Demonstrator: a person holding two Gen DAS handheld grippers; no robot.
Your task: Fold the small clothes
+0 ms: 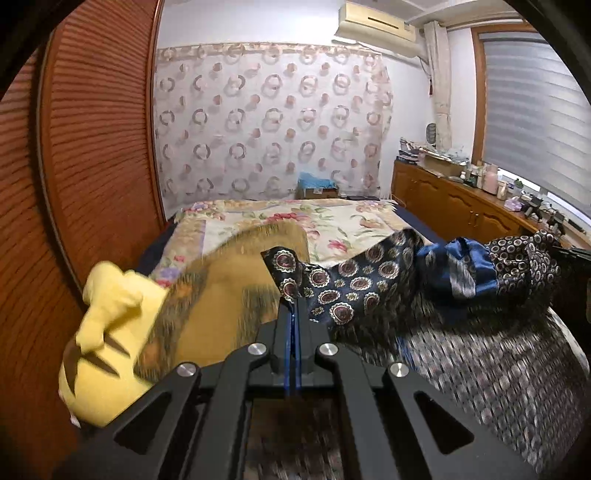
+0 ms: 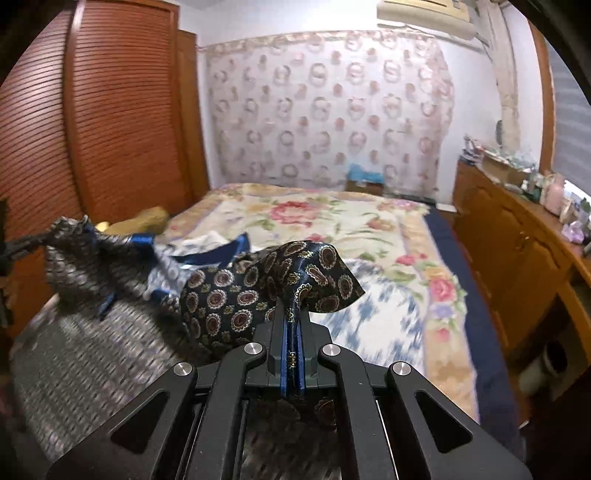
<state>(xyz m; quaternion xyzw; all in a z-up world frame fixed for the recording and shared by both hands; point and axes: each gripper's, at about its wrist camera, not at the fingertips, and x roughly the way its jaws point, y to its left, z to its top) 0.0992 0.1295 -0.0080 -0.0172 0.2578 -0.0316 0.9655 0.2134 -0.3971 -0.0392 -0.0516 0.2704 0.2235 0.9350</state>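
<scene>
Item 1, bed: we take it as the landmark. Floral cream spread on top w/ dark blue edge along its right side; a grey-patterned cloth covers the near end.

Item 2, dark blue medallion-print garment: held up above the near end of the bed, stretched betw. both tongs, w/ a blue-lined part bunched toward the right end.

Item 3, left gripper: jaws pressed together on one corner of the garment, fabric sticking up past the tips.

Item 4, right gripper: jaws likewise closed tight on another corner, cloth draped over the tips and trailing under the tool.

Item 5, yellow plush toy and mustard cushion: on the bed's left side, near end, blurred.

Item 6, room: louvred wooden wardrobe doors left of the bed; circle-print curtain beyond its far end; AC unit above that; wooden cabinets w/ cluttered top right of the bed, under a blinded window. A small box w/ blue contents sits at the far end.
</scene>
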